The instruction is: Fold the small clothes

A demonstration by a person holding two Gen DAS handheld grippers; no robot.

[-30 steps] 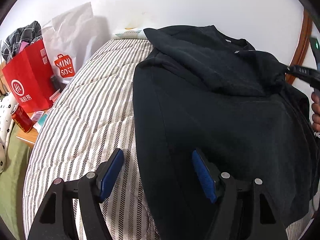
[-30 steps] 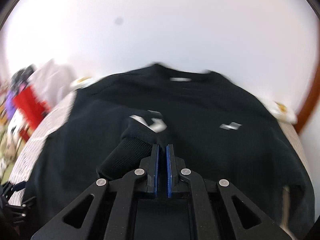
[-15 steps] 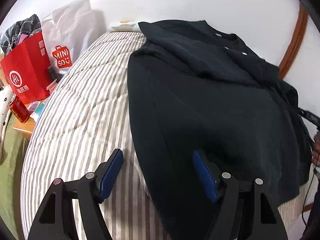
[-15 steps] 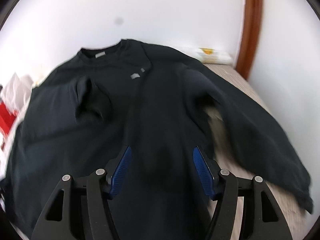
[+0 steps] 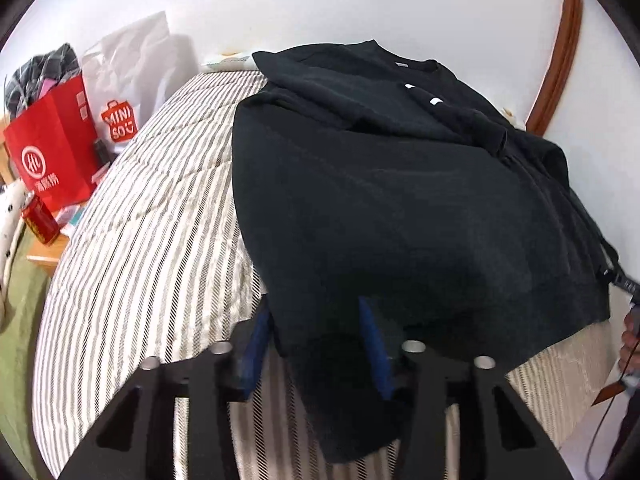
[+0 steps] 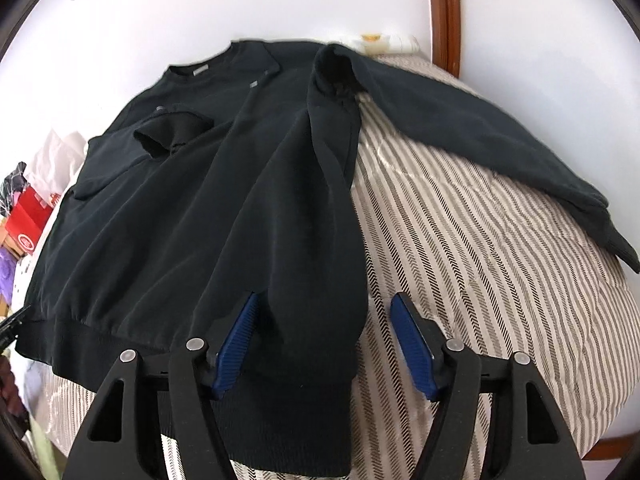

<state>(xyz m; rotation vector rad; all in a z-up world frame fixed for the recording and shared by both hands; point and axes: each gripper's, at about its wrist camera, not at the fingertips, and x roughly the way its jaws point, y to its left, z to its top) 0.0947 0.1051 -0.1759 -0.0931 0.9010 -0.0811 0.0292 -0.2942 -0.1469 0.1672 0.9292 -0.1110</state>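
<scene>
A black long-sleeved sweatshirt lies spread on a striped bed; it also shows in the right wrist view. One sleeve is folded across the chest; the other sleeve stretches out to the right. My left gripper is open, its blue pads on either side of the hem's left corner. My right gripper is open, with the hem's right corner lying between its pads.
A red paper bag and a white MINISO bag stand left of the bed, with a red can by them. A white wall is behind. A brown wooden frame stands at the right.
My right gripper let go of the sleeve cuff, opened and drew back to the hem's right corner. My left gripper moved onto the hem's left corner and narrowed around it.
</scene>
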